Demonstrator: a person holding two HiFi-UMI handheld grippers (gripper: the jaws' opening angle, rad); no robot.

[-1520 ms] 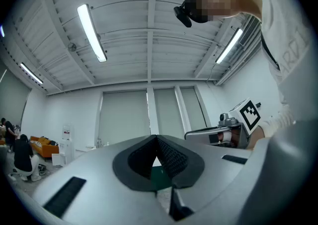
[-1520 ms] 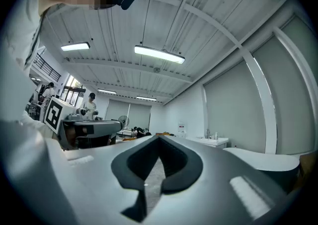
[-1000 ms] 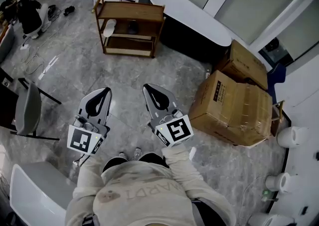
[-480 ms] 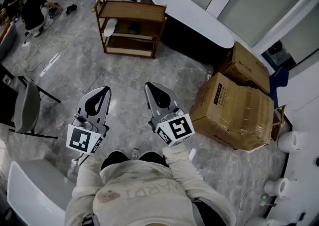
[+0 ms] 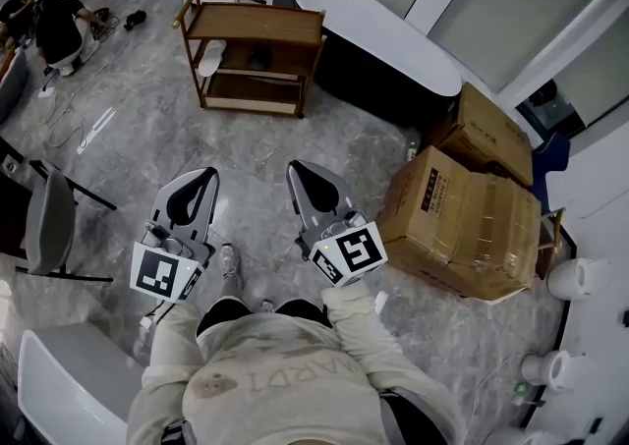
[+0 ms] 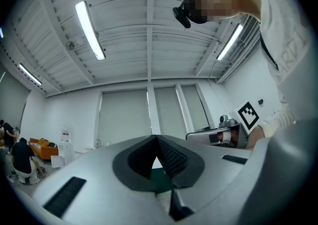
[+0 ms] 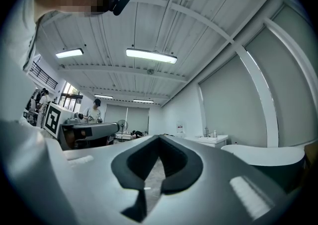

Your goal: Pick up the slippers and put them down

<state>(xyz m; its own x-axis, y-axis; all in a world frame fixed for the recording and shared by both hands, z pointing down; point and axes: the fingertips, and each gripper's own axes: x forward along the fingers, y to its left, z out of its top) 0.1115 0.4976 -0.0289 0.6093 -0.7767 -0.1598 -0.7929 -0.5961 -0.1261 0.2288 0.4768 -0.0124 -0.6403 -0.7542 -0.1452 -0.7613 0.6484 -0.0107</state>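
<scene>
A wooden shelf rack [image 5: 254,23] stands on the grey floor ahead of me in the head view. On its middle level lie a pale slipper [image 5: 208,58] and, beside it, a dark shape [image 5: 257,56] that looks like a second slipper. My left gripper [image 5: 207,176] and right gripper [image 5: 295,169] are held side by side at about waist height, well short of the rack and pointing toward it. Both are shut with nothing between their jaws. In the left gripper view the left gripper [image 6: 155,137] has its tips together, as does the right gripper [image 7: 159,138] in the right gripper view.
A dark bathtub with a white rim [image 5: 378,30] stands right of the rack. Two cardboard boxes [image 5: 462,222] sit at the right. A grey chair [image 5: 49,227] is at the left, a white seat [image 5: 59,384] at the lower left. My shoe [image 5: 228,261] shows between the grippers.
The floor and the rack have slid slightly as I step forward, and a shoe now shows between the grippers. Both grippers keep their pose and stay shut.
</scene>
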